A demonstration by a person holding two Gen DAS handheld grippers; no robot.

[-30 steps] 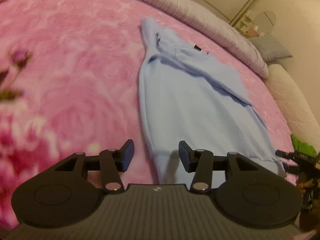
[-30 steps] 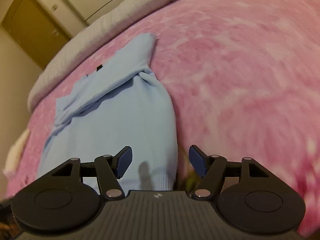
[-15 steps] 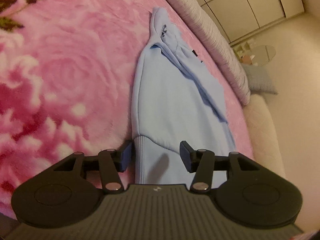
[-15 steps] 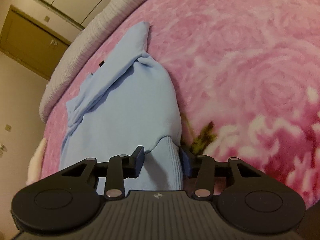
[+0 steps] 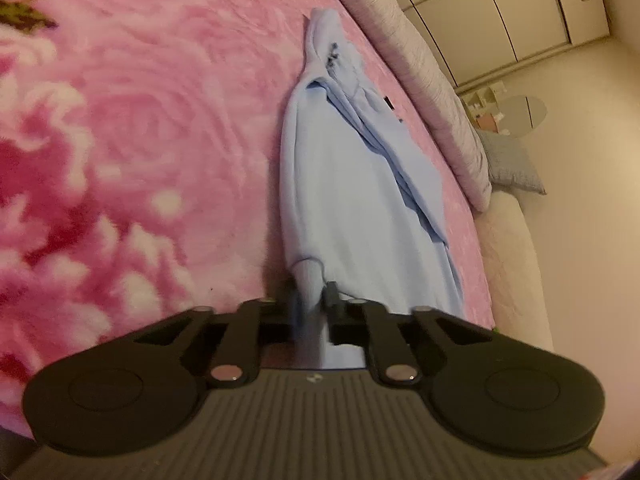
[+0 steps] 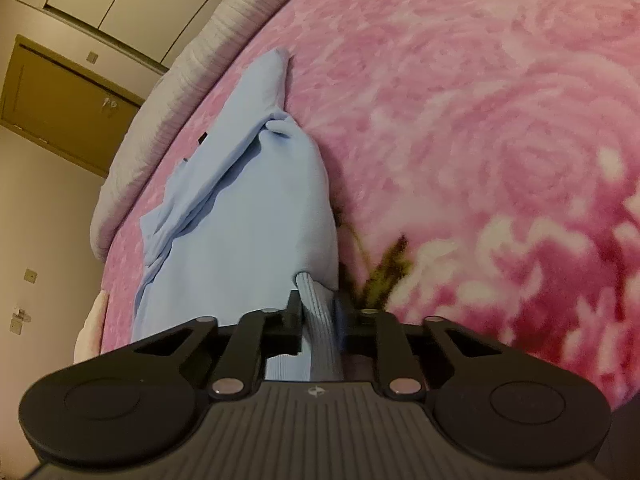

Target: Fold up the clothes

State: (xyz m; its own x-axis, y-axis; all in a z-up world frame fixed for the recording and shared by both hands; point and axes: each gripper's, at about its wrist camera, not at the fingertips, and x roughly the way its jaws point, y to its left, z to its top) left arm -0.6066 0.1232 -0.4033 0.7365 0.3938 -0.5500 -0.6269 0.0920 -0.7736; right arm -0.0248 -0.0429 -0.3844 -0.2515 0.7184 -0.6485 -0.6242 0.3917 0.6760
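Both the left gripper and right gripper pinch the hem of the blue sweatshirt, which stretches lengthwise away toward the bed's far edge.

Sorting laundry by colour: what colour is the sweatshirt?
Light blue sweatshirt, clearest in the right wrist view.

- Left claw: fingers drawn close together, pinching a fold of light blue sweater between them.
- Right claw: fingers likewise closed, clamping the sweater's ribbed hem.
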